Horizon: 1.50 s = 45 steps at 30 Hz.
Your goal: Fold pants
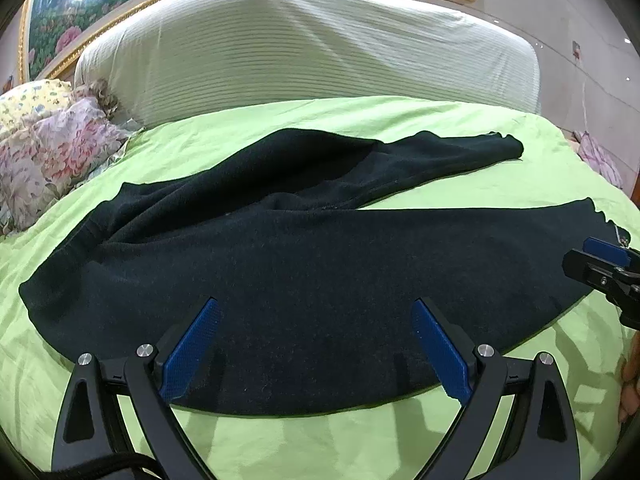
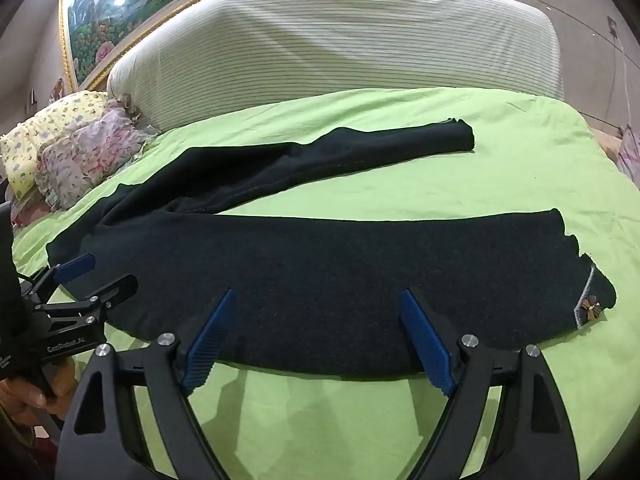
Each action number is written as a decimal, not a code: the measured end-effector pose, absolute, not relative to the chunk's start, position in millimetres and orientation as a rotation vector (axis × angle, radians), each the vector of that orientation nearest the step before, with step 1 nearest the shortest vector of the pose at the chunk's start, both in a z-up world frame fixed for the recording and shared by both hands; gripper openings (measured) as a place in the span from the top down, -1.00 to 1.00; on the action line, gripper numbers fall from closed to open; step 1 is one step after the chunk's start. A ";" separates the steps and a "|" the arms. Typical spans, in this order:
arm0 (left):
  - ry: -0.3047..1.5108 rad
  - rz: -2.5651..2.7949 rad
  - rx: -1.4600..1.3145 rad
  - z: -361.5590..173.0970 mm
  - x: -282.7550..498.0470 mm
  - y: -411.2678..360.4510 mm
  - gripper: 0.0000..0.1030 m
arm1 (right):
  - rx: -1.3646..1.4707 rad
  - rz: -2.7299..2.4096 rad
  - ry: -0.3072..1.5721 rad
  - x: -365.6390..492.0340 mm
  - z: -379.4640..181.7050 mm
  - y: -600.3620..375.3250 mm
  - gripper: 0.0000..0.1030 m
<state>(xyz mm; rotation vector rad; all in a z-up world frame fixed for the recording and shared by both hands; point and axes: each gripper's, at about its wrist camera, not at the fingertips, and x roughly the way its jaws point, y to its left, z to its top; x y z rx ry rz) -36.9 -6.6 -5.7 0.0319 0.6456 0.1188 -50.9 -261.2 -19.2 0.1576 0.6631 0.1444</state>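
Note:
Dark knit pants (image 1: 304,264) lie spread on a light green bed sheet (image 1: 328,440), waist to the left, the two legs splayed apart toward the right. My left gripper (image 1: 316,308) is open and empty, hovering over the near edge of the near leg. My right gripper (image 2: 316,300) is open and empty over the same leg (image 2: 340,280), further toward its hem, where a small brown bow (image 2: 591,307) sits. Each gripper shows in the other's view: the right (image 1: 604,260), the left (image 2: 86,272).
A large white ribbed pillow (image 1: 304,48) stands against the headboard behind the pants. Floral pillows (image 1: 52,148) are piled at the left. A gold-framed painting (image 2: 132,4) hangs on the wall. The bed edge drops off at the right.

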 end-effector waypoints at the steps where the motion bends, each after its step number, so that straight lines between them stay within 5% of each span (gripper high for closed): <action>1: 0.647 0.119 0.035 -5.5 -37.7 -8.4 -0.89 | 0.159 0.143 0.664 -50.9 -19.7 -261.3 -0.63; 45: 0.670 0.079 0.051 -7.5 -39.2 -3.5 -0.90 | 0.165 0.147 0.658 -50.3 -20.6 -261.5 -0.64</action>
